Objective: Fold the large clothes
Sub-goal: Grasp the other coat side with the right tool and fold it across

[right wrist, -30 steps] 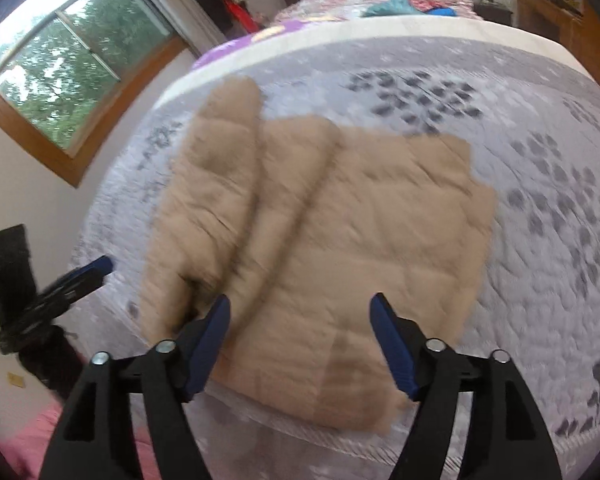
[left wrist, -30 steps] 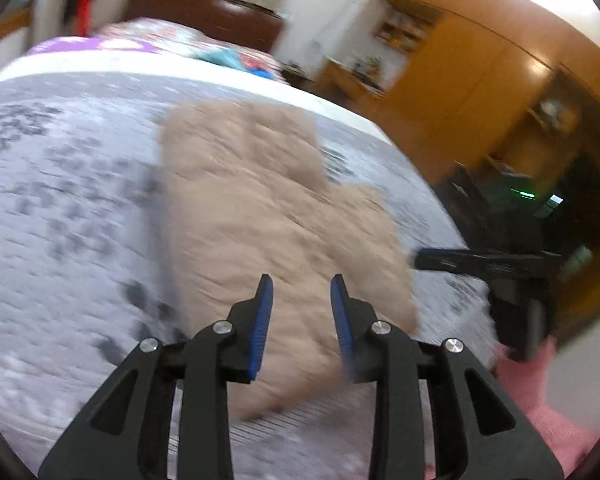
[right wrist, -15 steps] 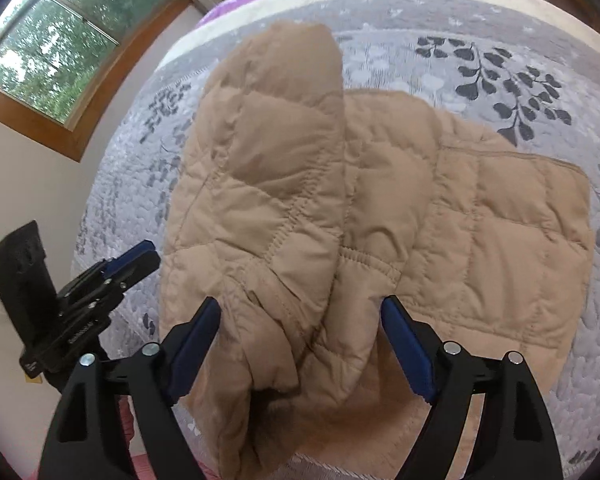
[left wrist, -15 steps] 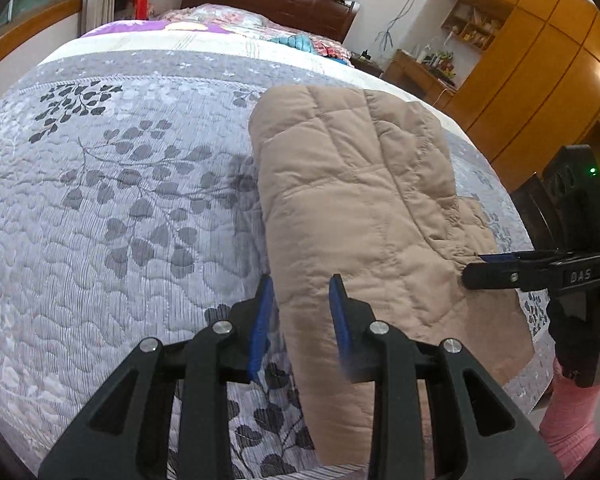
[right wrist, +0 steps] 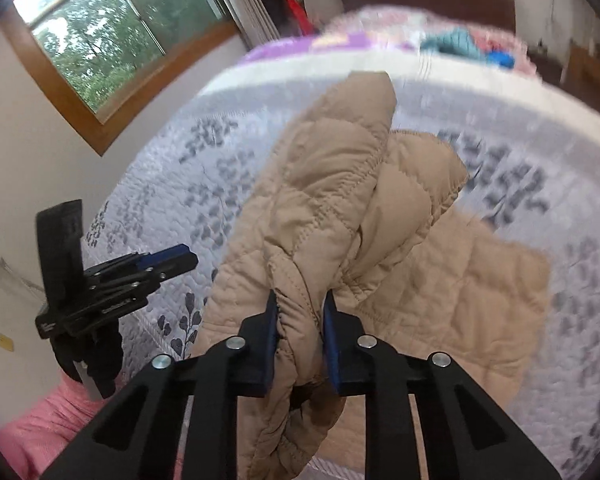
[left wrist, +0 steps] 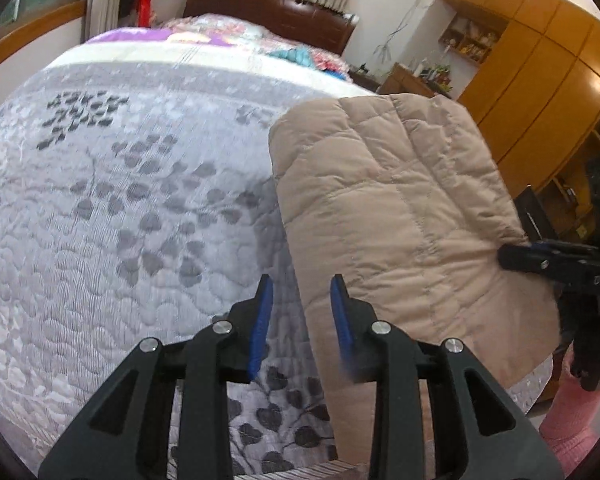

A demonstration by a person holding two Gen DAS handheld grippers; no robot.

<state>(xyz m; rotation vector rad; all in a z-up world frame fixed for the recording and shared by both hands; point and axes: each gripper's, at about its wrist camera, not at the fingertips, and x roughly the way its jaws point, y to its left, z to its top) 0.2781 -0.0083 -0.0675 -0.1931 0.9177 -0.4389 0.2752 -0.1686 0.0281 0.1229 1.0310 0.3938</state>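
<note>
Jacket (right wrist: 380, 240) on bed, right tool (right wrist: 300, 320) closing on its cuff
Tan quilted jacket lies partly folded on the grey leaf-patterned bedspread (left wrist: 120, 200) near the bed's edge; the right tool's blue pads pinch a bunched sleeve end, while the left tool (left wrist: 300, 304) hovers narrowly parted, gripping nothing, over the jacket's left edge

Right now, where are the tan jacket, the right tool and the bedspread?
tan jacket (left wrist: 384, 216), left wrist view, quilted top panel.
right tool (right wrist: 300, 316), right wrist view, midway between fingertips.
bedspread (left wrist: 120, 216), left wrist view, bare leaf-patterned area.
</note>
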